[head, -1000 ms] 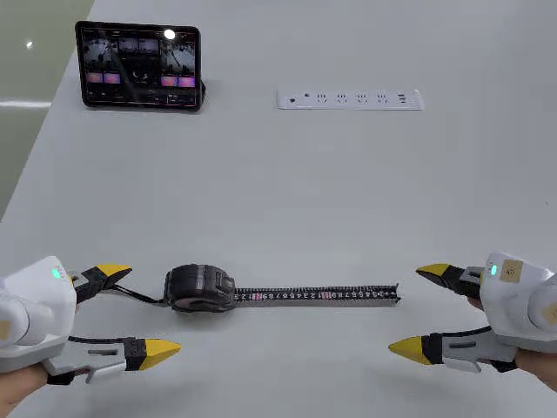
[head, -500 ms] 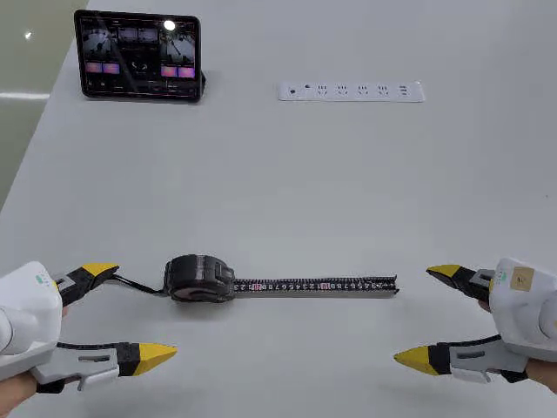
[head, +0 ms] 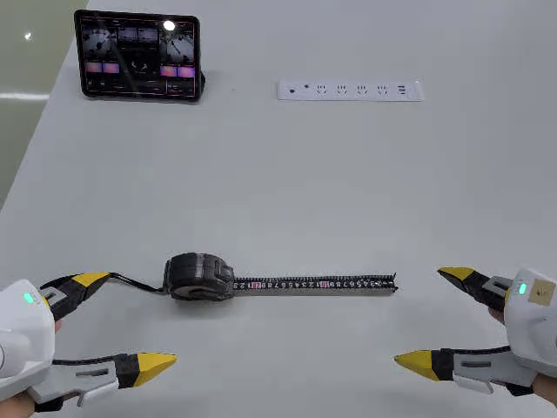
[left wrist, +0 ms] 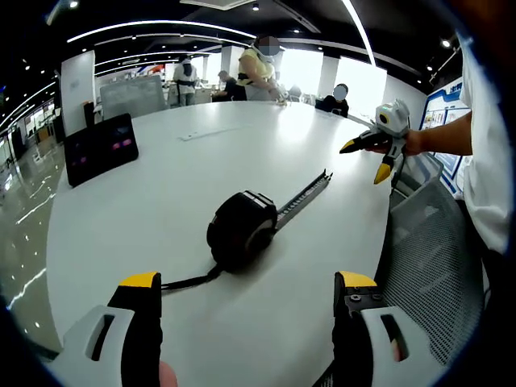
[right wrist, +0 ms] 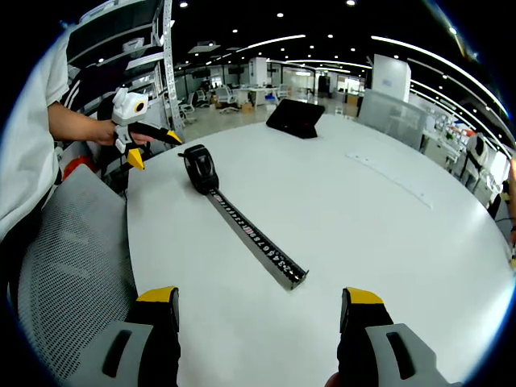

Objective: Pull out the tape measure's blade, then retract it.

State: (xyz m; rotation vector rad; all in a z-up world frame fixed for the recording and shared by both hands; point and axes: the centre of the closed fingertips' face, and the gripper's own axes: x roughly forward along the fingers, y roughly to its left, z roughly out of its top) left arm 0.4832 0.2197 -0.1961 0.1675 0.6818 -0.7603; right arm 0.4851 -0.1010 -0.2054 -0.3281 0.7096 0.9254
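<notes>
Near the front edge of the white table [head: 305, 192], about midway along it, lies the tape measure [head: 199, 277], its blade [head: 318, 284] drawn out flat toward the right edge and its black strap [head: 135, 283] trailing toward the left. The left gripper [head: 139, 317] sits beside the strap's end, jaws spread wide and holding nothing. The right gripper [head: 418, 314] sits a little beyond the blade's tip, jaws equally wide and empty. A tablet [head: 139, 57] stands toward the far left corner, and a power strip [head: 350, 91] lies along the far edge.
</notes>
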